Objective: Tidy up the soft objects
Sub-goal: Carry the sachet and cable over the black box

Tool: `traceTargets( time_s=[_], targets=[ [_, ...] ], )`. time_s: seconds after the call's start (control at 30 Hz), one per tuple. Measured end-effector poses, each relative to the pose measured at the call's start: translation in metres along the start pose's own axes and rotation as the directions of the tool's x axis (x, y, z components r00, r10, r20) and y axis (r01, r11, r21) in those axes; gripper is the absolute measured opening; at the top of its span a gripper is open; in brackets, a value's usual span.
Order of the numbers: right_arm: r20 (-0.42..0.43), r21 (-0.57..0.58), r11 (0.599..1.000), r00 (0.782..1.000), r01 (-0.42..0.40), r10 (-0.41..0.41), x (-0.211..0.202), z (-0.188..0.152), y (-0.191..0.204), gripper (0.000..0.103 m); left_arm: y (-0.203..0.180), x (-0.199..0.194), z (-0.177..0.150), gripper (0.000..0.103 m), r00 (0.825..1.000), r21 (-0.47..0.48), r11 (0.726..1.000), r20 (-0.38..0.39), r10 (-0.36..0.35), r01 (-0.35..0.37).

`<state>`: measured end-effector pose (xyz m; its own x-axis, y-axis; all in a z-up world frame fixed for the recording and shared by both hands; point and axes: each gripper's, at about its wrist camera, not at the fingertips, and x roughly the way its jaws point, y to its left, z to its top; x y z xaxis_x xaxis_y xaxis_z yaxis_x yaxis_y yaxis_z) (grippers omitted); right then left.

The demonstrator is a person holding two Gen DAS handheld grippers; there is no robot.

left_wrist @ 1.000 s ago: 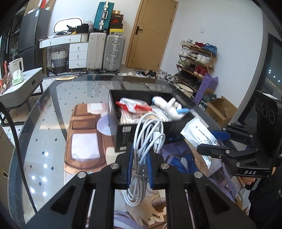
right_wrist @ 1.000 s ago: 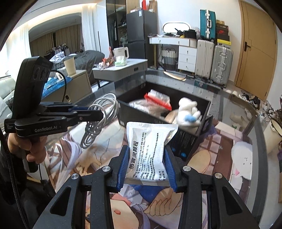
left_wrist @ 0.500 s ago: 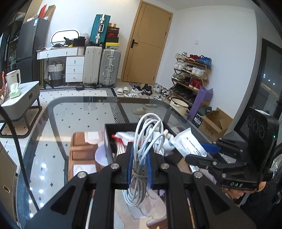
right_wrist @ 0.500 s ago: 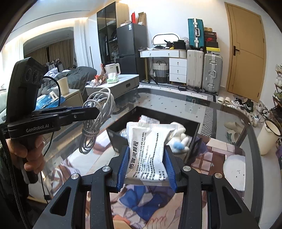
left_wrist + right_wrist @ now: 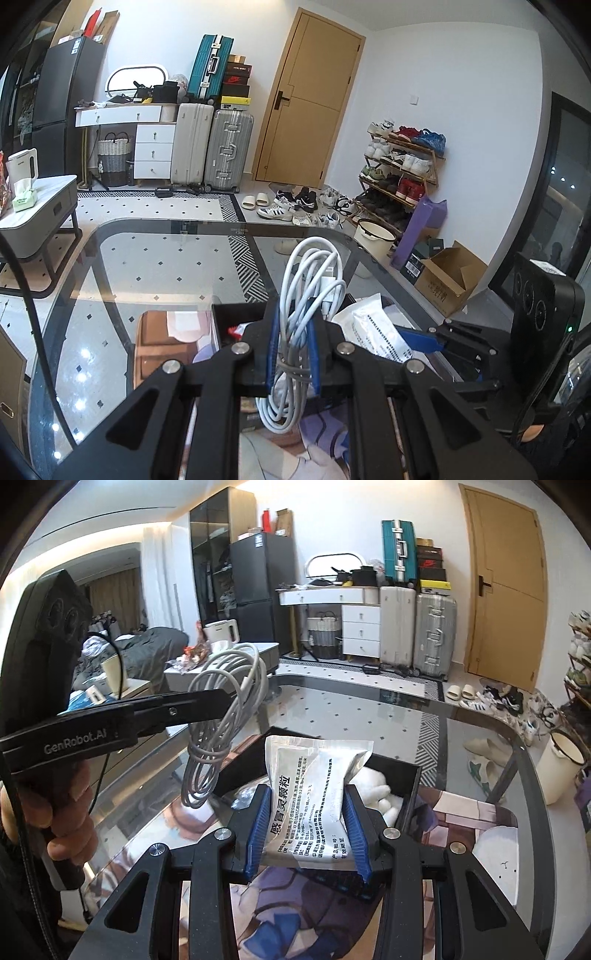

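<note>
Left claw is clamped on a bundle of white cable, coiled in long smooth loops and held upright in the air. Right claw is closed on a flat crinkly foil sachet printed with black text, pinched between ribbed blue pads. Both items are held above a black rectangular box on the glass worktop. A white plush toy is seen inside the box.
</note>
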<state>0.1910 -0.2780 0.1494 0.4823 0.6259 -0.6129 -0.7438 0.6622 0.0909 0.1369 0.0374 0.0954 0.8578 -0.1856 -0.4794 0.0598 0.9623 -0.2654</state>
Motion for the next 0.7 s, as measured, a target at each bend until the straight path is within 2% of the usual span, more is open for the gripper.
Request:
traceTargets(
  time_s=[0.37, 0.7],
  targets=[
    [-0.03, 0.024, 0.998, 0.998, 0.063, -0.062, 0.035, 0.01, -0.005, 0.04, -0.003, 0.034, 0.0, 0.012, 0.999, 0.002, 0.999, -0.027, 0.043, -0.043],
    [-0.084, 0.065, 0.994, 0.993, 0.083, -0.078, 0.064, 0.006, -0.022, 0.04, -0.006, 0.063, -0.016, 0.012, 0.99, 0.032, 0.995, -0.103, 0.098, -0.095]
  ],
)
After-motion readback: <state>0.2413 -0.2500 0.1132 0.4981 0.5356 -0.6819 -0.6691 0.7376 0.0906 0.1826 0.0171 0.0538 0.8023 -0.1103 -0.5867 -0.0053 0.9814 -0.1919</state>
